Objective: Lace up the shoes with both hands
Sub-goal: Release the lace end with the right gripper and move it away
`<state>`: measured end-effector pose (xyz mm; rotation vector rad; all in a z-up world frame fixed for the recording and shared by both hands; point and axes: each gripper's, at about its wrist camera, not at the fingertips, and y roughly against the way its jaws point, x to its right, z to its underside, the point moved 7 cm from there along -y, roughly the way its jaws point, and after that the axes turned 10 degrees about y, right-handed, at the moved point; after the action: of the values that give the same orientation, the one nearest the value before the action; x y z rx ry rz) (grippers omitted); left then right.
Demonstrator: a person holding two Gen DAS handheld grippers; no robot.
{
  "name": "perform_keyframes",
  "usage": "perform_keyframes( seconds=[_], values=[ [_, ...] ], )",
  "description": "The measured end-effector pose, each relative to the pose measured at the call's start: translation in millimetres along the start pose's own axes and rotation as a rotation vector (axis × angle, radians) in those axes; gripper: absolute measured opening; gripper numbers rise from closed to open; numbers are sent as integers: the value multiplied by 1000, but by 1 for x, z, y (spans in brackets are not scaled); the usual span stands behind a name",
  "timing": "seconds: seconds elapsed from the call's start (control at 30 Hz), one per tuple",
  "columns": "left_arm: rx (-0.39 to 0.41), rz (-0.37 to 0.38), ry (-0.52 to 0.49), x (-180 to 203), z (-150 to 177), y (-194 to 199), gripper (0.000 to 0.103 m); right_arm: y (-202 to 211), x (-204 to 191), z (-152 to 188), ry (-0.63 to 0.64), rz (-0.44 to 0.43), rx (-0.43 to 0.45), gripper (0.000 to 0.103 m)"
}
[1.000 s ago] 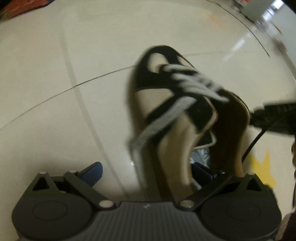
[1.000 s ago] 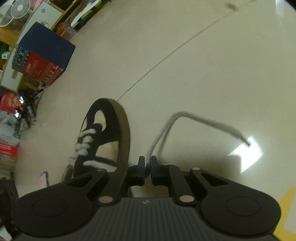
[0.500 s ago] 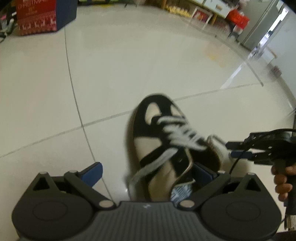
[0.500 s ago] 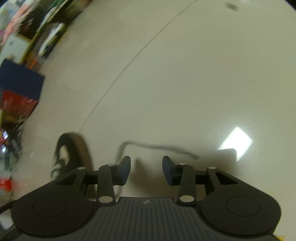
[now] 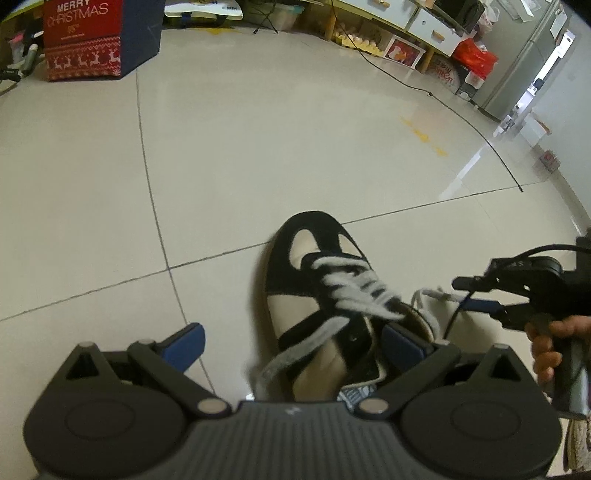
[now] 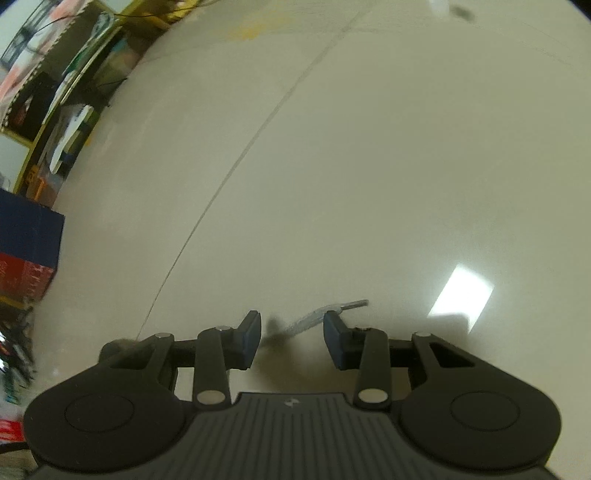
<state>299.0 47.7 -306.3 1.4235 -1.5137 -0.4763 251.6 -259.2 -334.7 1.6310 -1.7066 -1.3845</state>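
A black and cream shoe (image 5: 306,295) with grey-white laces (image 5: 354,284) lies on the tiled floor, toe pointing away. My left gripper (image 5: 291,343) is open, its blue pads wide apart on either side of the shoe's heel end. One loose lace end (image 5: 295,354) trails down between them. My right gripper (image 5: 476,295) hovers at the right of the shoe, held by a hand (image 5: 550,343). In the right wrist view my right gripper (image 6: 291,336) is open, and a free lace tip (image 6: 321,314) lies on the floor just beyond its pads.
A red and blue Christmas box (image 5: 99,37) stands at the far left. Shelves and low furniture (image 5: 406,26) line the back wall. A thin black cable (image 5: 480,133) runs across the floor at the right. Yellow floor marks (image 5: 421,133) lie beyond the shoe.
My right gripper has opened and let go of the lace, which dropped to the floor. My left gripper pulled back and up from the shoe, staying open.
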Motion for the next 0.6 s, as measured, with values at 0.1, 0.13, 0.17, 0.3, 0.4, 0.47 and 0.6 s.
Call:
perform_keyframes(
  seconds=[0.1,0.13,0.17,0.3,0.4,0.47,0.6],
  values=[
    [1,2,7,-10,44,27,103,-4,-4,-7,85,26,29,41],
    [0,3,11,-15,52,34,102,-7,-9,-8,151,39,38,41],
    [-1,2,15,-15,59,38,102,-10,-14,-9,217,53,46,40],
    [-2,1,22,-17,69,46,102,-19,-30,-9,390,56,86,39],
    [9,5,11,-19,70,50,102,-24,-42,-4,508,15,123,37],
    [14,11,8,-21,71,52,102,-26,-49,2,597,-25,139,36],
    [2,23,22,-24,72,51,102,-30,-67,9,777,-112,102,36]
  ],
)
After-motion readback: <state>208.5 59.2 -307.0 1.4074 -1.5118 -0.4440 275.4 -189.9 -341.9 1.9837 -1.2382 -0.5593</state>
